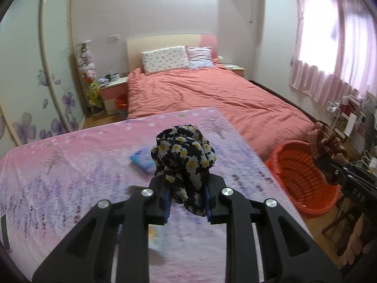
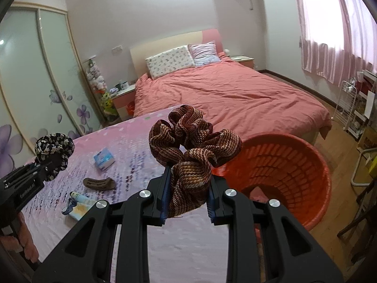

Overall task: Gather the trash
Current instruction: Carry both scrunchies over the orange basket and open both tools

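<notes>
My left gripper [image 1: 186,188] is shut on a dark scrunchie with daisy print [image 1: 183,155], held above the pink patterned tabletop [image 1: 70,169]. My right gripper [image 2: 188,188] is shut on a brown striped scrunchie [image 2: 190,146], held beside the rim of the orange basket [image 2: 294,165]. In the right wrist view the left gripper [image 2: 40,167] shows at the far left with the daisy scrunchie [image 2: 54,148]. In the left wrist view the brown scrunchie [image 1: 327,139] hangs over the orange basket [image 1: 299,172]. A blue tissue pack [image 2: 103,159], a brown hair clip [image 2: 99,184] and a crumpled wrapper [image 2: 77,204] lie on the table.
Behind the table stands a bed with a salmon cover [image 1: 212,94] and two pillows. A sliding wardrobe with flower prints [image 1: 35,82] lines the left wall. A white wire rack [image 2: 348,108] and pink curtains [image 2: 334,35] are at the right. Something pink lies inside the basket.
</notes>
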A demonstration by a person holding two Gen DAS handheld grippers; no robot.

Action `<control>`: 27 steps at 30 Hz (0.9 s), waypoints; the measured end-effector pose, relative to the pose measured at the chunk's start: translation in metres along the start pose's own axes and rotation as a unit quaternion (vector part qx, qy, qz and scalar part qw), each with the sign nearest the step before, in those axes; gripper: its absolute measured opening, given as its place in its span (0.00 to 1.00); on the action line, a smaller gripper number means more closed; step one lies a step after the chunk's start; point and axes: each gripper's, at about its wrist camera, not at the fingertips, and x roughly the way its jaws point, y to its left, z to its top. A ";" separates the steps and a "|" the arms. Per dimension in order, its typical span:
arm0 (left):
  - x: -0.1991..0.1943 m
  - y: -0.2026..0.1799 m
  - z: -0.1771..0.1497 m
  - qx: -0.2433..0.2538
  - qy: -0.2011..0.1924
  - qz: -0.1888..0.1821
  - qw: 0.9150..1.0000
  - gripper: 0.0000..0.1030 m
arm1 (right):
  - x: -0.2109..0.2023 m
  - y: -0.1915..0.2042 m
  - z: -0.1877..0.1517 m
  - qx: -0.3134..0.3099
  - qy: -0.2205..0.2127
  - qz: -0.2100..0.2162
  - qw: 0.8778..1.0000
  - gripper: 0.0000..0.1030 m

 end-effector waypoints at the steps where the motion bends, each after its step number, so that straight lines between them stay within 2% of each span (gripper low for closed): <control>1: 0.001 -0.009 0.001 0.004 0.000 -0.007 1.000 0.22 | -0.001 -0.006 0.001 0.004 -0.001 -0.003 1.000 0.25; 16: 0.027 -0.128 0.003 0.057 0.011 -0.113 0.992 0.22 | 0.002 -0.088 0.003 0.067 -0.006 -0.046 0.997 0.25; 27: 0.071 -0.201 -0.004 0.089 0.040 -0.158 0.983 0.24 | 0.025 -0.133 0.003 0.112 0.015 -0.059 0.992 0.25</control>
